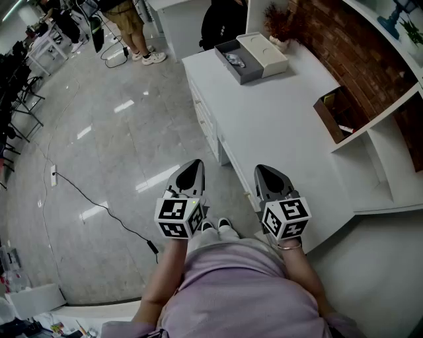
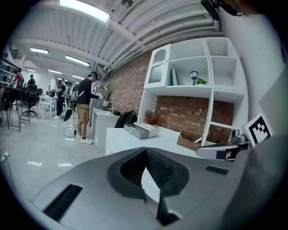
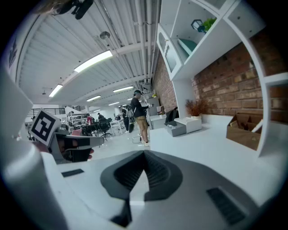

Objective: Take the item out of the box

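An open grey box [image 1: 239, 61] with a small pale item [image 1: 235, 59] inside sits at the far end of the white table [image 1: 277, 125], its white lid [image 1: 263, 54] beside it. The box [image 2: 134, 131] and lid [image 2: 148, 129] also show far ahead in the left gripper view, and the box [image 3: 176, 130] in the right gripper view. My left gripper [image 1: 192, 171] hangs over the floor beside the table, jaws together and empty. My right gripper [image 1: 267, 174] is over the table's near corner, also shut on nothing. Both are far from the box.
A brown cardboard box [image 1: 337, 113] sits under the white shelf unit [image 1: 386, 138] against the brick wall. A dried plant [image 1: 277, 23] stands behind the lid. A person [image 1: 129, 20] stands at the back left. A black cable [image 1: 99, 204] runs across the floor.
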Motion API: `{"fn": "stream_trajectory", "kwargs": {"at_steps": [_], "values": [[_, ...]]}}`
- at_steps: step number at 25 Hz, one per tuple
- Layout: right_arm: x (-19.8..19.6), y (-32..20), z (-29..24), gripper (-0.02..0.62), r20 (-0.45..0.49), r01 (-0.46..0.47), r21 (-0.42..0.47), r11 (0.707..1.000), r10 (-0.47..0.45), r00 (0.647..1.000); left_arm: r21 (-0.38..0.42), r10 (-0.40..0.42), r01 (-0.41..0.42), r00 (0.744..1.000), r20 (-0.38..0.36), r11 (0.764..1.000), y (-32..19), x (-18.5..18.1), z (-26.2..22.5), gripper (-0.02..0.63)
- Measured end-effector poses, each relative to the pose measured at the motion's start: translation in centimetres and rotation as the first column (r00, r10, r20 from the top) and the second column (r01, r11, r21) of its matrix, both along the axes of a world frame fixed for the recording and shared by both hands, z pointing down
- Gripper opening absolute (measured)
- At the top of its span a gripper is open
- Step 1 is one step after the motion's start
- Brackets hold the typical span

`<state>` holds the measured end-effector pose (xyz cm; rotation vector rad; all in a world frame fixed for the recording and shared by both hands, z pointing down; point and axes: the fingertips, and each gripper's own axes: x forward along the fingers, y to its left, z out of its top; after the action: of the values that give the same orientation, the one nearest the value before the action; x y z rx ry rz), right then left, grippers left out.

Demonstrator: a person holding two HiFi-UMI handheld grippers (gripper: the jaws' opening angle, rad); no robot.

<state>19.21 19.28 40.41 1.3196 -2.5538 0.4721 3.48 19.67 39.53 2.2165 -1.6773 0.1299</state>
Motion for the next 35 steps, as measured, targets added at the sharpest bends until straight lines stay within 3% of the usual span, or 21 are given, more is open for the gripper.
{"fn": "stream_trajectory", "kwargs": {"at_steps": [13, 19, 25, 35], "values": [[1.8, -2.5, -0.4, 0.003, -0.059, -0.042, 0.024, 0.999, 0.043, 0.997, -0.021, -0.004, 0.005, 1.0, 0.025, 1.0, -1.5, 0.4, 0.8, 0.0], [0.9, -4.7, -0.3, 0.052, -0.082, -0.048, 0.017, 0.999, 0.05, 0.995, -0.037, 0.021, -0.019, 0.999, 0.042, 0.999, -4.0, 0.1, 1.6, 0.0], [-1.8, -8.2, -0.6, 0.081, -0.098, -0.047, 0.024, 0.999, 0.049, 0.994, -0.038, 0.051, -0.05, 0.998, 0.041, 0.998, -8.4, -2.0, 2.2, 0.0], [-5.4, -17.9, -1.3, 0.092, -0.137, -0.138, 0.039, 0.99, 0.142, 0.98, -0.044, 0.144, -0.143, 0.989, 0.016, 0.989, -18.9, -6.1, 2.3, 0.0]]}}
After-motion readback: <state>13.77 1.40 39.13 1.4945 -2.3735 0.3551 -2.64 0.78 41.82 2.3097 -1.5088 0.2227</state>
